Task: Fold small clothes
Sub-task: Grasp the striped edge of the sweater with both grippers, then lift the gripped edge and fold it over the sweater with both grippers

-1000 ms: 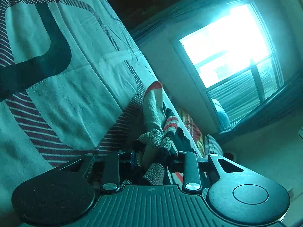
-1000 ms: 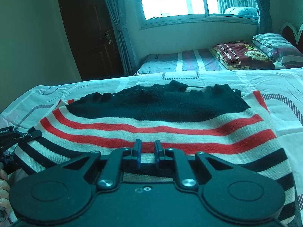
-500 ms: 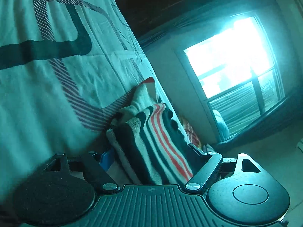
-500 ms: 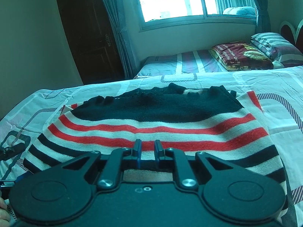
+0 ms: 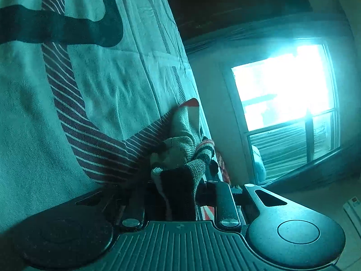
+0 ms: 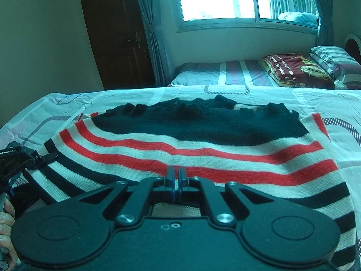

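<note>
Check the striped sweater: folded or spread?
Mostly spread: the striped sweater lies flat across the bed, its left edge bunched in the left gripper.

My black two-finger left gripper (image 5: 178,187) has just been closing, jaws now clamped on bunched striped knit cloth (image 5: 180,153), though its fingertips seem buried in shadow. My black right gripper (image 6: 175,176) is pinched nearly together on the cloth's near hem, and a bare hand (image 6: 5,225) grips the left handle.

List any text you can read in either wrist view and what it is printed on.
"nRobot.AI", its start cut off by the frame edge: white label on the left gripper.
"perfec" and, less surely, "the": dark red folded blanket on the far bed; the rest of its lettering is too small to read.
Left wrist view: no readable text.
</note>
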A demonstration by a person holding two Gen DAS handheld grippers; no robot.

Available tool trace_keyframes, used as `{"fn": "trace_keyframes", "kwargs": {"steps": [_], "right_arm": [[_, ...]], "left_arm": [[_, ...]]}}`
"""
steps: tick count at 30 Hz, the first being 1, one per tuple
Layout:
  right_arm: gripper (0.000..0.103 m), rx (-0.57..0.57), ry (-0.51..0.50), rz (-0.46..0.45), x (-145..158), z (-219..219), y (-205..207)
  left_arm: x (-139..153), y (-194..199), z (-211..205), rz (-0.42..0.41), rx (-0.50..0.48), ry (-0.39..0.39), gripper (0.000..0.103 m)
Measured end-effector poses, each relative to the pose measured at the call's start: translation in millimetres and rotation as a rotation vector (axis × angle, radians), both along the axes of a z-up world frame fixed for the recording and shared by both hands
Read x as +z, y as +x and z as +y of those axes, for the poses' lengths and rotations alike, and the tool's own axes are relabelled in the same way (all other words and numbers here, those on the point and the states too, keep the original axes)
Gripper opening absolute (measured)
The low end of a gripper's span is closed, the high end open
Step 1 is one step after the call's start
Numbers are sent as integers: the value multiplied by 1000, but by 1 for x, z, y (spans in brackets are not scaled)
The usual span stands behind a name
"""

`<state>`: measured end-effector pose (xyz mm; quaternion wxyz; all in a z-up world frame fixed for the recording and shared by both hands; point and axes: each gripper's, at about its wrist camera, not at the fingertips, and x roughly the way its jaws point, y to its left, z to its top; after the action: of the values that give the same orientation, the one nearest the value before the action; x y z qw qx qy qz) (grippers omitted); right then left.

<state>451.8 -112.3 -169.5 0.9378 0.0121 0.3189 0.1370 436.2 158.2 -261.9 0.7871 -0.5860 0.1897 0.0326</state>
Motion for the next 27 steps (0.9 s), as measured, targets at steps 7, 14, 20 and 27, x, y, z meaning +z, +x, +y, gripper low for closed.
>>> {"fn": "trace_keyframes", "kwargs": {"steps": [7,14,20,27], "right_arm": [[2,-5,-3,10,-5,-1,-1],[0,-1,21,24,-10,-11,1],[0,11,21,5,-14,-12,0],[0,-47,156,30,-18,-25,2]], "left_arm": [[17,-22,-1,-125,7,37,18],[3,-20,-1,-46,-21,59,18],[37,-6,-2,-71,-78,121,18],[156,30,-81,-312,-355,357,18]]}}
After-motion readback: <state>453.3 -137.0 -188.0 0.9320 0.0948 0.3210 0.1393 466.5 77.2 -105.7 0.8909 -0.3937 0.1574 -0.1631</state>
